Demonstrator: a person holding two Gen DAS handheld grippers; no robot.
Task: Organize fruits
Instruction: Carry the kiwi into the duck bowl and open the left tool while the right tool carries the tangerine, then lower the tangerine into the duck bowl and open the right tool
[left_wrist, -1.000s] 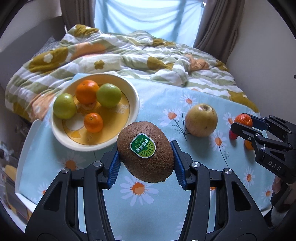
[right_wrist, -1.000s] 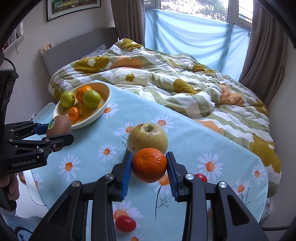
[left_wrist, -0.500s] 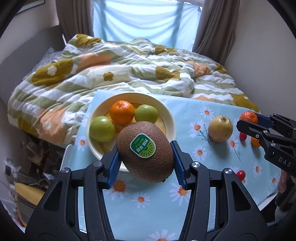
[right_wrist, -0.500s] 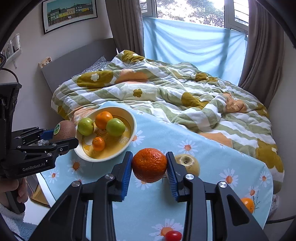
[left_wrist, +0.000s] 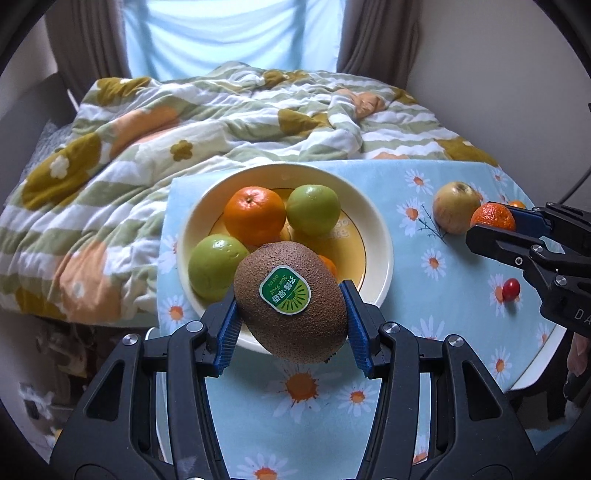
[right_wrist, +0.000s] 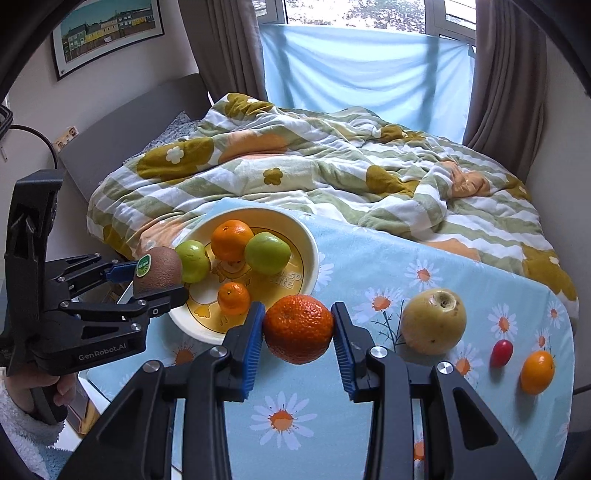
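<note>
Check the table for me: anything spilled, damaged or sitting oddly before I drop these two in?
Nothing is spilled or broken. The bowl sits close to the table's bed-side edge, though not visibly overhanging. The yellowish apple has brownish blemishes around its stem end. The kiwi and the orange look squarely clamped in the left gripper and the right gripper.

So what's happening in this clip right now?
A person is sorting fruit with two handheld grippers. The left gripper holds a kiwi above the near rim of the yellow bowl, which holds two oranges and two green fruits. The right gripper grips an orange. A pear lies loose on the daisy cloth.
</note>
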